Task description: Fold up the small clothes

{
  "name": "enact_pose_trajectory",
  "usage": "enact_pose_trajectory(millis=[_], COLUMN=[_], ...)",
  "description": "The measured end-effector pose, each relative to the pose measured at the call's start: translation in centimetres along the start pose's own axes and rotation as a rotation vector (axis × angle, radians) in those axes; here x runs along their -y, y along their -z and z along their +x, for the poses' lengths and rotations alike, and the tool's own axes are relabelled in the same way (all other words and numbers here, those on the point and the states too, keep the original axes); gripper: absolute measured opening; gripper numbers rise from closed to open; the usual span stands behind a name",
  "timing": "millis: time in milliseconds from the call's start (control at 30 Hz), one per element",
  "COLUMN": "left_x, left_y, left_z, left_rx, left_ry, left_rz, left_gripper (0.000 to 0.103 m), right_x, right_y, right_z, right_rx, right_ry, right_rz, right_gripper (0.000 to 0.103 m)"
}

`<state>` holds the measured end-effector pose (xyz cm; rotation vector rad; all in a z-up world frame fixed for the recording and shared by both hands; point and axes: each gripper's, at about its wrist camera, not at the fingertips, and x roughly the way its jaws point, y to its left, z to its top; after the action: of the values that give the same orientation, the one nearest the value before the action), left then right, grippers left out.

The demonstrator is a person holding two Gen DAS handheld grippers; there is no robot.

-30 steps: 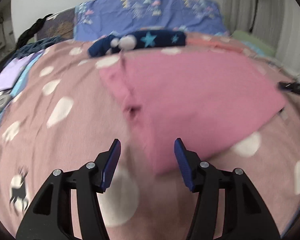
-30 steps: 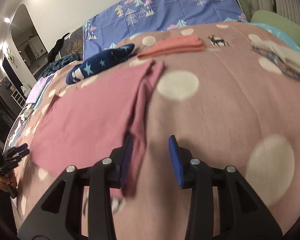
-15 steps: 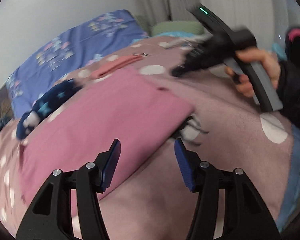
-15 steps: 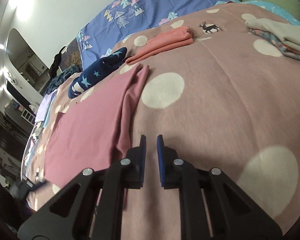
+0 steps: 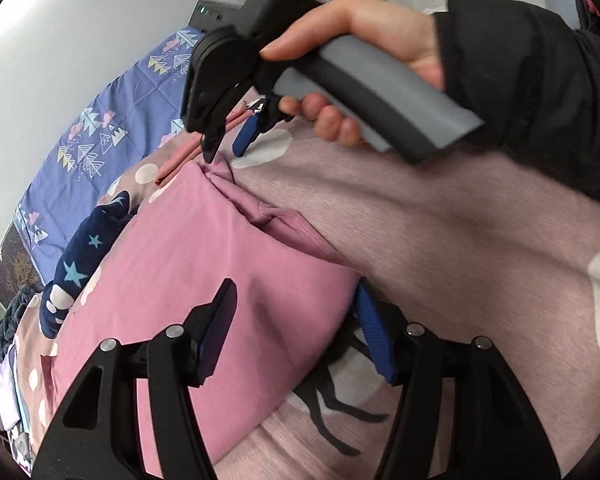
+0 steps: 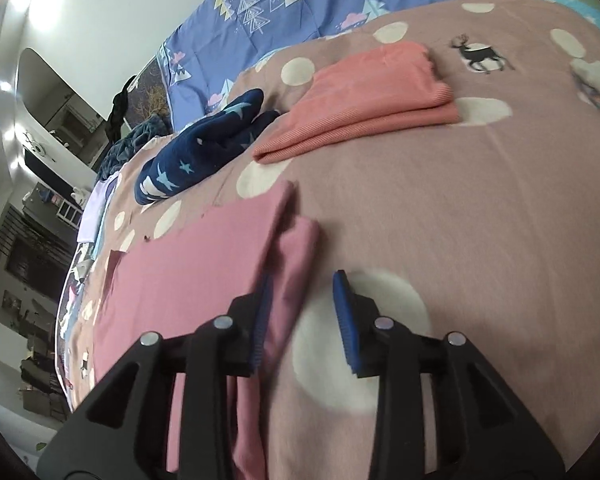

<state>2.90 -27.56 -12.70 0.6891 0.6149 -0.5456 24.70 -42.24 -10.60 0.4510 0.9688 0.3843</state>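
While its jaws have just been opening, the left gripper [image 5: 296, 320] now straddles the pink garment's [image 5: 204, 264] corner, pads not pressing. Beyond, the right gripper [image 6: 300, 312], nearly shut half a second ago, has reopened astride the garment's folded edge; farther off lies a coral folded piece [image 6: 372, 92].

My left gripper [image 5: 296, 320] has black angular arms, each carrying round silver screws, and ribbed blue pads [image 5: 374, 334] on the inner faces of the fingers. My right gripper [image 6: 302, 312] is of identical build. Seen from the left, it has a grey handle [image 5: 384, 96], a black housing and a small green light. My right hand [image 5: 364, 48] emerges from a black padded sleeve [image 5: 532, 80].
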Motion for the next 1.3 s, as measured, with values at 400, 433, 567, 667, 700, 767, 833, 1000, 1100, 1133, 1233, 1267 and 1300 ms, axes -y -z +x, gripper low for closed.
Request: enact_pose_trajectory(millis=[400,433,567,667,700,767,833,1000,1100,1133,1233,1267,1300], left_x=[-2.3,-2.4,-2.4,-3.2,-3.4,-3.5,-3.2,-2.5,-2.8,-3.0,-2.8,-2.9,-2.9], left_y=[-0.5,-0.4,-0.1,-0.1,-0.1,0.1,0.3,0.4,0.3,0.2,0.3,0.4,0.4], left_z=[-0.1,-0.1,-0.2,-0.9,-1.0,-0.9,-0.7,-0.6,-0.3,0.1,0.8,0.7,0.7], left_rx=[0.063,0.062,0.068,0.092,0.095,0.093,0.083,0.067,0.06,0.051,0.03,0.029,0.031], left_ry=[0.276,0.286,0.299,0.323,0.341,0.366,0.371,0.373,0.377,0.383,0.395,0.402,0.404], left_rz=[-0.063,-0.073,-0.098,-0.13,-0.152,-0.177,-0.179,-0.16,-0.162,-0.161,-0.155,-0.157,-0.159], left_gripper=[0.005,0.005,0.005,0.005,0.005,0.005,0.005,0.005,0.005,0.005,0.006,0.009,0.01], right_x=[-2.3,-2.1,-1.4,-2.1,-2.6,-3.7,-3.6,-2.6,-3.3,-3.4,-2.3,-2.0,-1.8], right_y=[-1.9,-2.1,-1.9,-1.9,-1.9,-2.0,-1.9,-1.0,-1.4,-1.4,-1.2,-1.1,-1.0], right_z=[0.7,1.5,3.6,2.0,1.2,0.3,1.7,3.9,2.3,2.6,3.3,2.6,1.5], right_rx=[0.085,0.064,0.028,0.065,0.086,0.116,0.082,0.059,0.112,0.109,0.069,0.095,0.127], right_ry=[0.018,0.044,0.088,0.066,0.054,0.057,0.132,0.186,0.158,0.181,0.229,0.244,0.262], right_rz=[-0.142,-0.142,-0.141,-0.146,-0.16,-0.204,-0.232,-0.244,-0.256,-0.279,-0.236,-0.208,-0.181], right_gripper=[0.003,0.003,0.003,0.003,0.003,0.003,0.003,0.003,0.003,0.003,0.021,0.024,0.025])
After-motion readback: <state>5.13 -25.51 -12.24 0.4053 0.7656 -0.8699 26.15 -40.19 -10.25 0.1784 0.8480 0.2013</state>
